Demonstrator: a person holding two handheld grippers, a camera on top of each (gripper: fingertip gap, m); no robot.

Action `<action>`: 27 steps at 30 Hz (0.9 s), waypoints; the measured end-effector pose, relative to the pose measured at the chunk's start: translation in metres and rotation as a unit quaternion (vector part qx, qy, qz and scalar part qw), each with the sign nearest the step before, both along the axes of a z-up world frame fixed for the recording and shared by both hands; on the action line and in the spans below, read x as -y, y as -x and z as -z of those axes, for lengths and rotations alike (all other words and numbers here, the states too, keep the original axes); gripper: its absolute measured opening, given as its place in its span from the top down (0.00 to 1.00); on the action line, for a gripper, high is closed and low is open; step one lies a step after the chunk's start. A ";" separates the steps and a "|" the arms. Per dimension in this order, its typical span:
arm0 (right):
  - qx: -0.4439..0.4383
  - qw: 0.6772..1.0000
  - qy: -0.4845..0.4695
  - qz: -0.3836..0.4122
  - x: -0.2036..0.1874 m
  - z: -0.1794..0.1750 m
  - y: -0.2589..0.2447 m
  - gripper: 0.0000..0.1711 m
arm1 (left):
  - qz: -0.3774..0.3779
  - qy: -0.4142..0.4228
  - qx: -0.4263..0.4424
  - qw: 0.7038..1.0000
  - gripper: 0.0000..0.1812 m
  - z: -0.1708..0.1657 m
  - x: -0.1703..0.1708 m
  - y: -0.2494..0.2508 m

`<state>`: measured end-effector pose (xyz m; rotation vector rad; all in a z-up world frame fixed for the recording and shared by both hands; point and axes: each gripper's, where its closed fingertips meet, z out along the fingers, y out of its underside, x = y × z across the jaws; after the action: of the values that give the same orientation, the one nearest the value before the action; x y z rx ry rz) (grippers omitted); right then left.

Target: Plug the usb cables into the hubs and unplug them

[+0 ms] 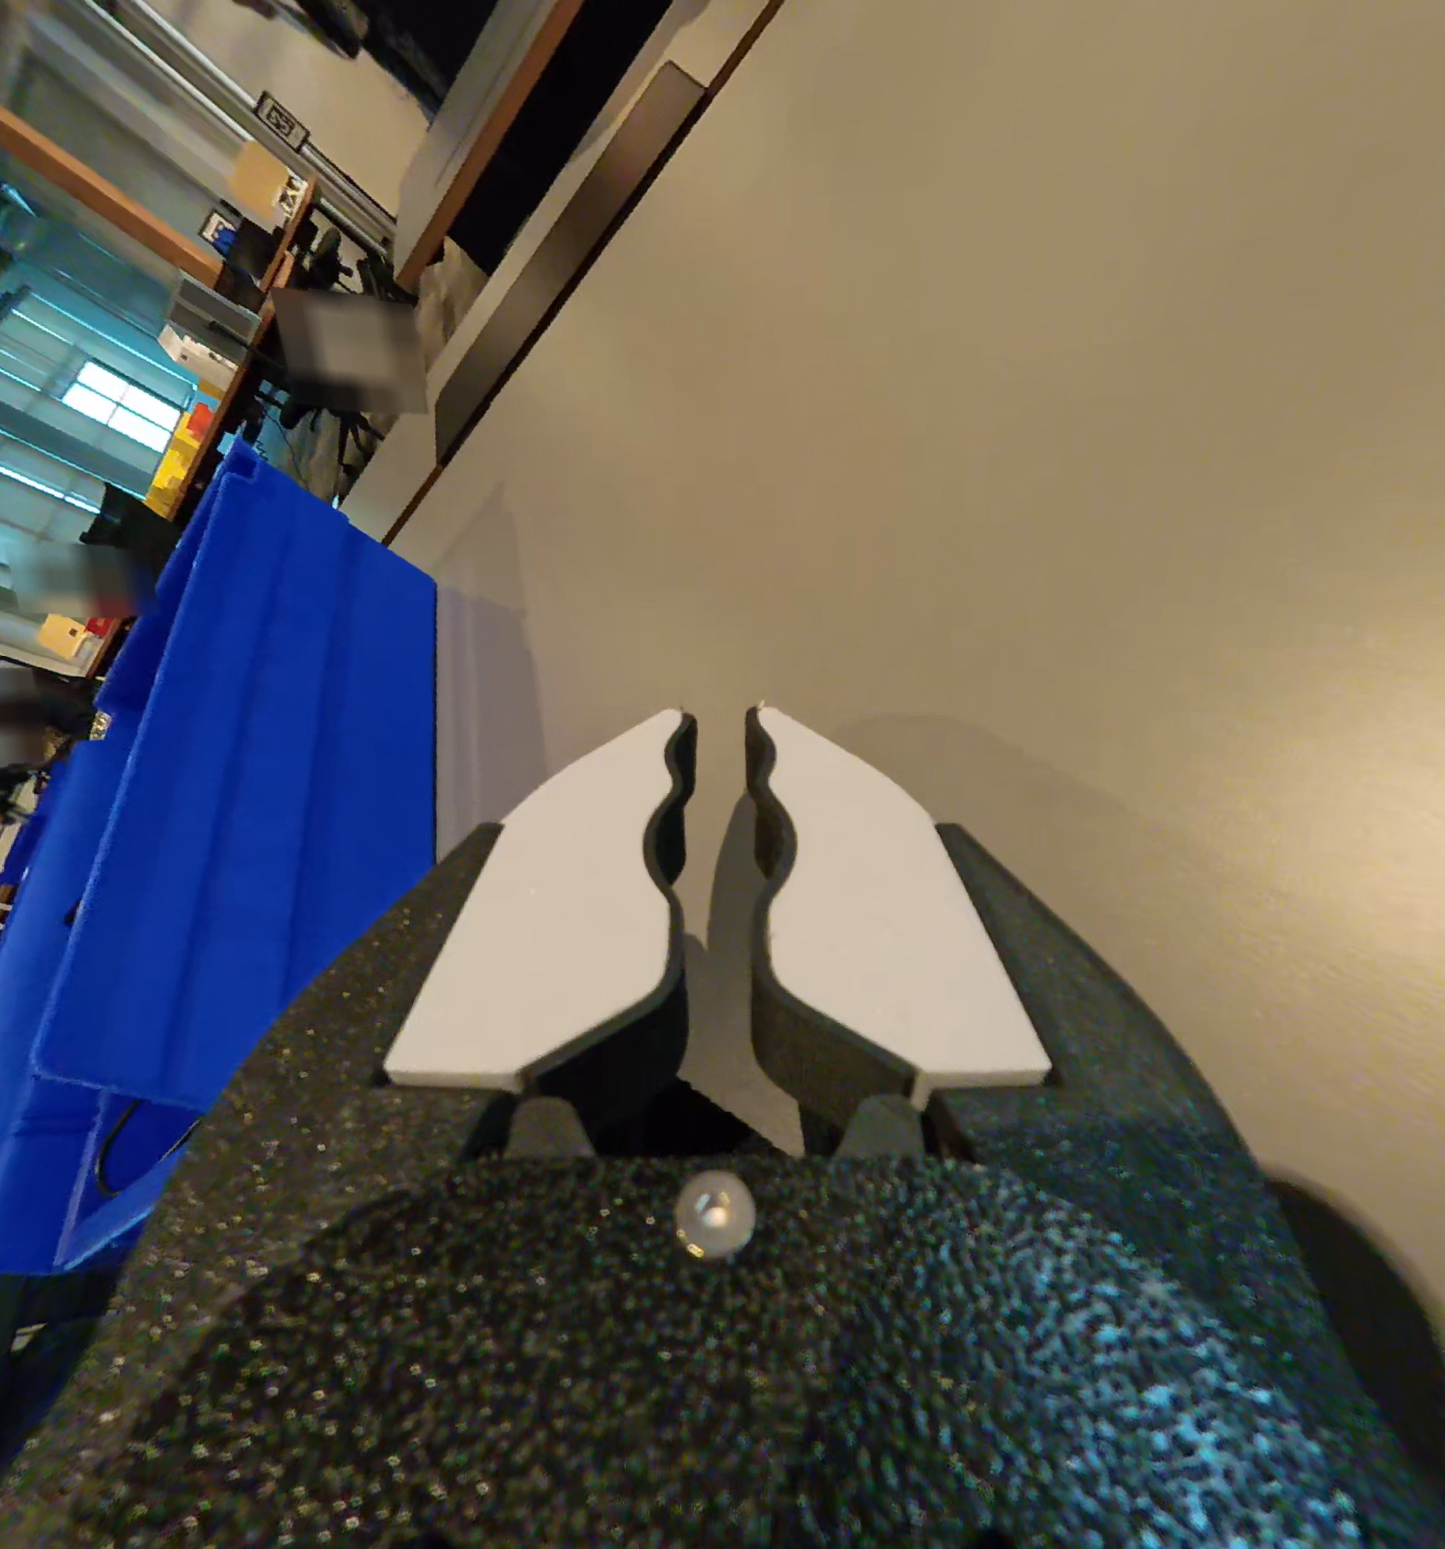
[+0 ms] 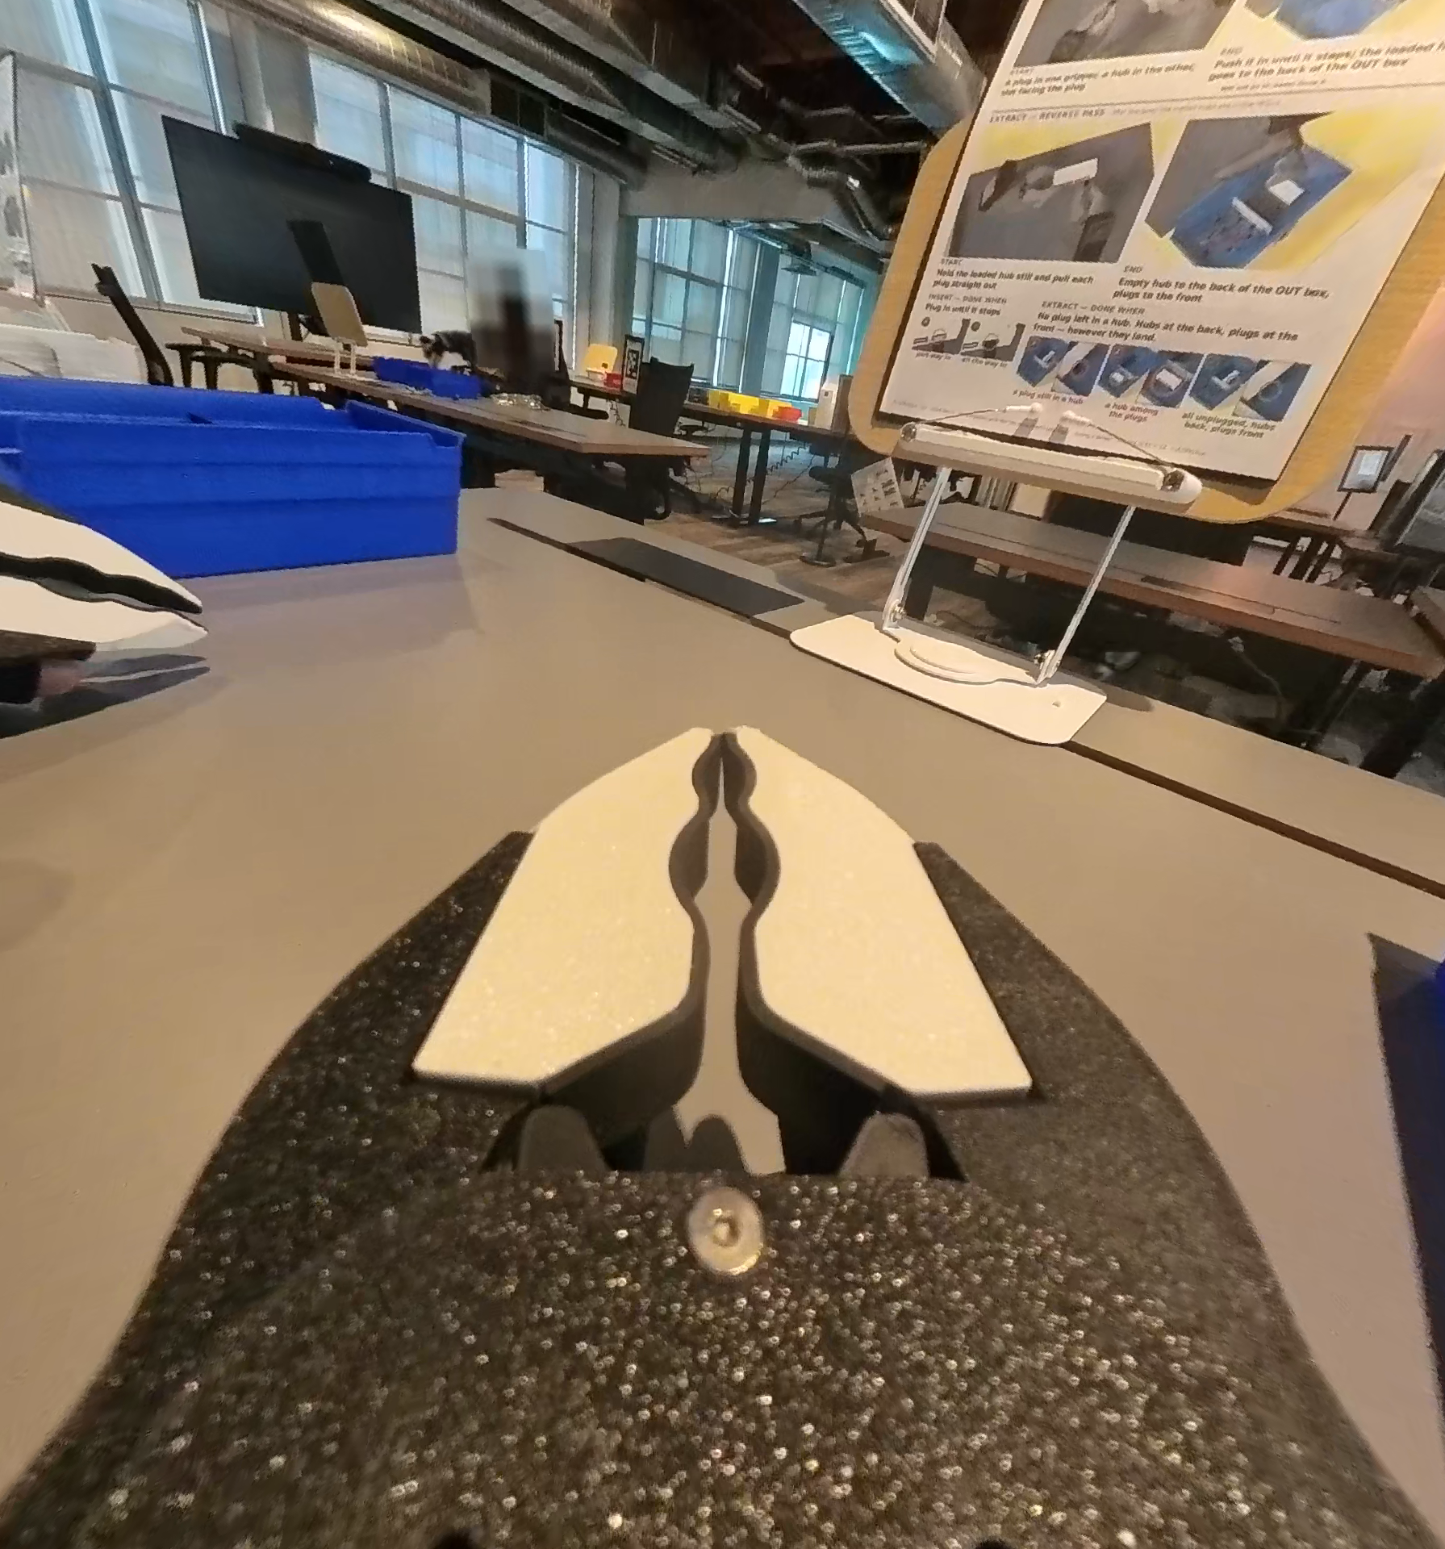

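Blue bins [image 2: 224, 469]: two; hand-held grippers [image 2: 723, 738]: two, empty.

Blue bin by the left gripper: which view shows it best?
Right wrist view. The blue bin sits level on the grey table, with its long side, rim and inner dividers readable. In the left wrist view the blue bin is tilted, close, cut off by the frame edge and partly hidden behind the left gripper; contents unreadable in both.
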<state>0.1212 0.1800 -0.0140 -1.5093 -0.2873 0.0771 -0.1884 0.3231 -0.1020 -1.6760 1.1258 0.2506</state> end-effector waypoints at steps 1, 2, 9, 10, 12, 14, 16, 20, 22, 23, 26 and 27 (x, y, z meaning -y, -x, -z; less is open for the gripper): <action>0.001 1.000 -0.001 0.001 0.001 0.000 0.000 1.00 | 0.001 -0.003 -0.002 1.000 0.94 0.000 0.000 0.000; 0.003 1.000 0.002 0.002 0.001 0.001 0.000 1.00 | 0.003 -0.005 -0.003 1.000 0.94 0.000 0.001 -0.001; 0.014 1.000 0.002 0.012 0.003 0.001 -0.003 1.00 | 0.012 -0.032 -0.021 0.999 0.94 -0.001 0.005 -0.002; 0.017 1.000 0.004 0.013 0.002 0.002 -0.002 1.00 | 0.012 -0.034 -0.027 0.999 0.94 0.000 0.007 -0.002; 0.029 0.999 0.005 0.016 -0.001 0.003 0.000 1.00 | 0.015 -0.042 -0.037 0.998 0.94 0.000 0.010 -0.001; 0.054 0.998 0.009 0.018 -0.003 0.006 0.005 1.00 | 0.015 -0.044 -0.038 0.998 0.94 0.000 0.011 0.000; 0.082 0.996 0.007 0.021 -0.003 0.008 0.011 1.00 | 0.015 -0.045 -0.033 0.998 0.94 -0.001 0.012 0.000; 0.090 0.996 0.001 0.026 -0.001 0.007 0.011 1.00 | 0.009 -0.038 -0.028 0.999 0.94 -0.001 0.010 0.001; 0.066 0.997 0.002 0.030 -0.001 0.005 0.005 1.00 | 0.007 -0.036 -0.023 0.999 0.94 -0.002 0.009 0.002; 0.050 0.998 0.003 0.032 -0.002 0.004 0.002 1.00 | 0.006 -0.036 -0.018 0.999 0.94 -0.003 0.009 0.002; 0.008 0.999 0.007 0.037 -0.002 0.002 -0.008 1.00 | -0.002 -0.037 0.005 0.999 0.94 -0.008 0.008 0.005; -0.002 0.999 0.006 0.037 -0.002 0.001 -0.011 1.00 | -0.009 -0.034 0.013 0.999 0.94 -0.010 0.006 0.007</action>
<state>0.1320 0.1822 -0.0152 -1.5306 -0.2267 0.0228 -0.1950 0.3172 -0.0922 -1.6254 1.0716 0.2754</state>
